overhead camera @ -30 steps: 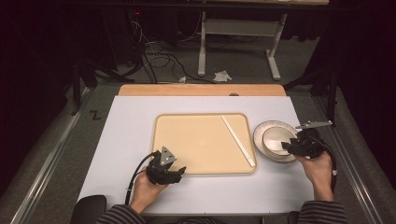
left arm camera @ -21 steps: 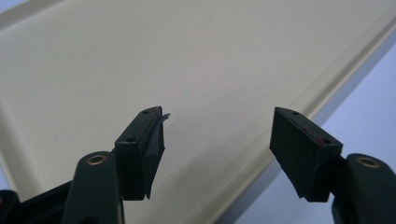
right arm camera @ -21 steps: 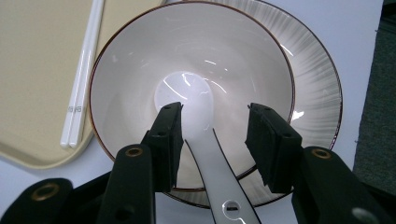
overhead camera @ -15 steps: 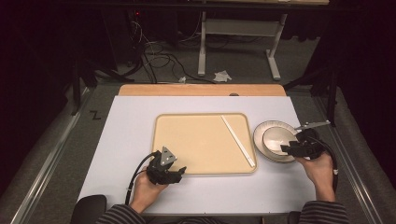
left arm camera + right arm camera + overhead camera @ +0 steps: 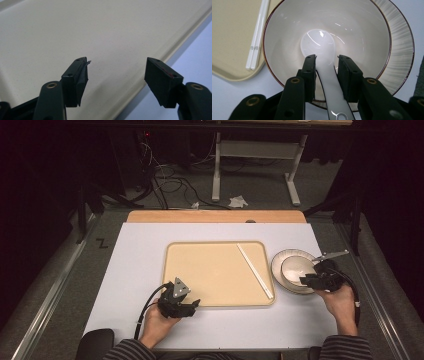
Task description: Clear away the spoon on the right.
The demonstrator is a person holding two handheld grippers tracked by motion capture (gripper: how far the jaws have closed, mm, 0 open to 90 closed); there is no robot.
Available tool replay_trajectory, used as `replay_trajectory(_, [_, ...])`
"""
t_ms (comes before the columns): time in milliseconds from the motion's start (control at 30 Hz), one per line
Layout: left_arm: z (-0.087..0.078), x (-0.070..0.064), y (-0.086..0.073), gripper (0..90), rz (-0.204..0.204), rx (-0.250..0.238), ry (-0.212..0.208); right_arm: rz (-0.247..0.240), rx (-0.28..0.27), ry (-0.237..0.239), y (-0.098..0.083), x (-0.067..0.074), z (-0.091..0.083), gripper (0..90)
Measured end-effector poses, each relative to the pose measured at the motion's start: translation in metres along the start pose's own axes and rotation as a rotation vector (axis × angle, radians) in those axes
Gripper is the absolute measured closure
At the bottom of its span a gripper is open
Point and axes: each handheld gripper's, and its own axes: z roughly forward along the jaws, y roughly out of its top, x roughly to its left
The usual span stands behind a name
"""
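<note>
The right gripper (image 5: pixel 326 72) has just been closing its jaws on the white spoon (image 5: pixel 322 53), whose handle runs between them. Pads look barely seated on that slick handle (glazed). Lifting could let it swivel or drop into the bowl (image 5: pixel 352 32) just ahead, jolting the plate (image 5: pixel 402 47) beneath. Farther off, the left gripper (image 5: pixel 116 75) hangs open over the tray (image 5: pixel 75 30).

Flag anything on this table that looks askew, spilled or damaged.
Nothing spilled or broken. The white chopsticks lie slantwise on the tray, and a thin strip peels off one left gripper pad.
</note>
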Motion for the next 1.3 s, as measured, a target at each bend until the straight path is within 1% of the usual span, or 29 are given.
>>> replay_trajectory(33, [-0.0001,-0.0001,0.0,35.4,0.002,0.001,0.0,0.001,0.005,0.003,0.0,0.0009,0.0002,70.1])
replay_trajectory(67, [0.0004,-0.0007,-0.0002,35.4,-0.004,-0.005,-0.001,-0.011,0.004,0.003,-0.0002,0.0018,0.0006,70.6])
replay_trajectory(133, [0.0009,-0.0009,-0.0006,35.4,-0.004,-0.002,0.0,-0.023,0.004,0.004,-0.0001,0.0036,0.0012,71.4])
replay_trajectory(267, [0.0007,-0.001,-0.0007,35.4,-0.004,-0.002,-0.002,-0.027,0.015,0.009,0.0,0.0057,0.0027,72.6])
replay_trajectory(333, [0.001,-0.0007,-0.0012,35.4,0.002,0.007,0.0,-0.034,0.02,0.011,-0.0002,0.005,0.0039,72.7])
replay_trajectory(400, [0.0017,-0.0012,-0.0019,35.4,0.0,0.008,-0.003,-0.025,0.029,0.01,-0.0008,0.0044,0.0052,72.8])
replay_trajectory(533, [0.002,-0.0018,-0.0027,35.4,0.006,0.013,-0.002,-0.021,0.023,0.023,-0.002,0.0031,0.0061,73.0])
replay_trajectory(633, [0.0014,-0.0016,-0.002,35.4,0.002,0.008,-0.002,-0.037,0.025,0.025,-0.0015,0.0043,0.007,73.1])
replay_trajectory(700, [0.0011,-0.0013,-0.0017,35.4,0.002,0.006,-0.001,-0.035,0.029,0.03,-0.0013,0.005,0.0075,73.3])
replay_trajectory(833, [0.0017,-0.0012,-0.0021,35.4,0.001,0.008,-0.002,-0.042,0.037,0.023,-0.0009,0.0067,0.0089,73.7])
replay_trajectory(1000, [0.002,-0.0018,-0.0029,35.4,0.008,0.014,-0.002,-0.039,0.037,0.028,-0.0011,0.0069,0.0088,74.2])
replay_trajectory(1067, [0.0018,-0.0018,-0.0028,35.4,0.006,0.014,-0.003,-0.039,0.037,0.027,-0.0011,0.0072,0.0087,75.7])
replay_trajectory(1133, [0.0017,-0.0016,-0.0025,35.4,0.004,0.014,-0.003,-0.04,0.036,0.025,-0.0012,0.0072,0.0086,81.9])
replay_trajectory(1300, [0.0017,-0.0017,-0.0025,35.4,0.005,0.014,-0.003,-0.03,0.029,0.028,-0.0017,0.0059,0.0072,81.8])
